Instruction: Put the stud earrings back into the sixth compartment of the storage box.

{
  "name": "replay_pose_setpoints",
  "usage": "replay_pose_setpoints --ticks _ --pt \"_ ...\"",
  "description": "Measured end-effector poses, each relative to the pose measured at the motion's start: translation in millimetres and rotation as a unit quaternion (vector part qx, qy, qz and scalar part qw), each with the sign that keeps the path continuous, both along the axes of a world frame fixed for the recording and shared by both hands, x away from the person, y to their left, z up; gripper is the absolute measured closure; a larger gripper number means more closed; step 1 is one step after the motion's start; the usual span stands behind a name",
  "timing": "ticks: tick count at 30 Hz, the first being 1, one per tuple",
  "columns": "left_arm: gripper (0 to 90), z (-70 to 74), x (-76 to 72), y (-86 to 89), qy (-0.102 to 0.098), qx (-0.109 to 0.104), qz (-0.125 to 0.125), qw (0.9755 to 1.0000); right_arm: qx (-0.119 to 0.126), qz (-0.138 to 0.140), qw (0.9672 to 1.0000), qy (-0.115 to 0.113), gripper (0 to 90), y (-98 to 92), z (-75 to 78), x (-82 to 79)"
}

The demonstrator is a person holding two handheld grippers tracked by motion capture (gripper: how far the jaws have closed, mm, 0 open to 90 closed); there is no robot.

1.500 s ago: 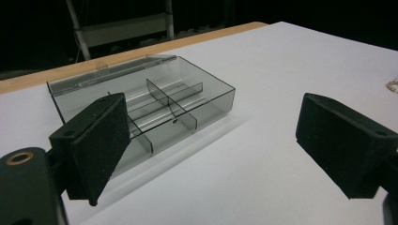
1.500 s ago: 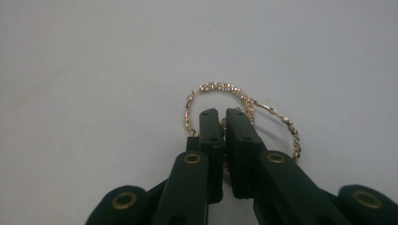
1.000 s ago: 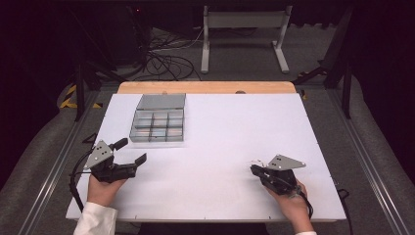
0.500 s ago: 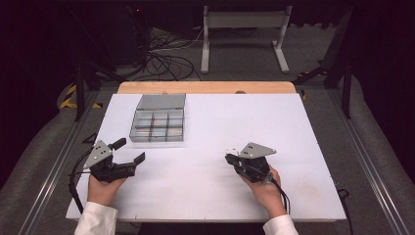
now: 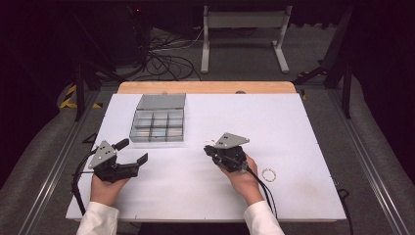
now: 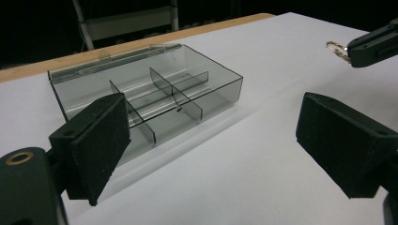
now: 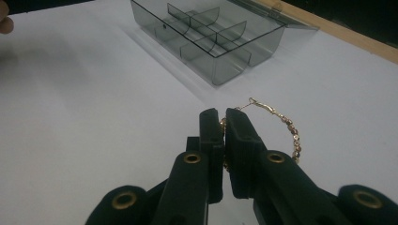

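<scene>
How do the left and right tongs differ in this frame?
The left tongs are wide open and hold nothing; the right tongs are shut on a gold beaded hoop. The left tongs sit near the table's left edge; the right tongs are near its middle. Both point toward the clear compartment box.

Two tools are present: the left tool [image 5: 131, 157], with its jaws spread wide apart, and the right tool [image 5: 209, 149], with its jaws closed together. One clear compartment box [image 5: 158, 125] stands on the counter [image 5: 293, 127], ahead of the left tool; the high view shows a grid of six compartments, two rows of three, with one lid lying open behind. Two pieces of jewellery are present: one gold beaded hoop earring [image 7: 281, 124] pinched at the right tool's tips, and one pale ring-shaped piece [image 5: 268, 174] lying on the counter just right of the right tool.
</scene>
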State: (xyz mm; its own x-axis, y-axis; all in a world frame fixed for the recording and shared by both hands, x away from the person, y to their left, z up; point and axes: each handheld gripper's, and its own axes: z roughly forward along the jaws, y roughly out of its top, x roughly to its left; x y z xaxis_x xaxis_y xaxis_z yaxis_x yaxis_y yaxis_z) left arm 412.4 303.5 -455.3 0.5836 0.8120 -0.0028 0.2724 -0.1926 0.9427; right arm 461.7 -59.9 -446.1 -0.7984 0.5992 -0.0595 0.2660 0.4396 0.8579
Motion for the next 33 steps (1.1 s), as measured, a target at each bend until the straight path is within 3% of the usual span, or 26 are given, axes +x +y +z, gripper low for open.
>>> replay_pose_setpoints --ticks 19,33 --pt "10.7 -3.4 1.4 -1.4 0.004 -0.004 -0.011 0.9999 -0.006 0.019 0.9997 -0.016 86.5 55.9 10.9 35.1" --pt "10.2 -4.6 1.5 -0.4 0.003 -0.014 -0.01 0.9998 -0.006 0.028 0.9996 -0.01 86.5 88.3 13.2 68.5"
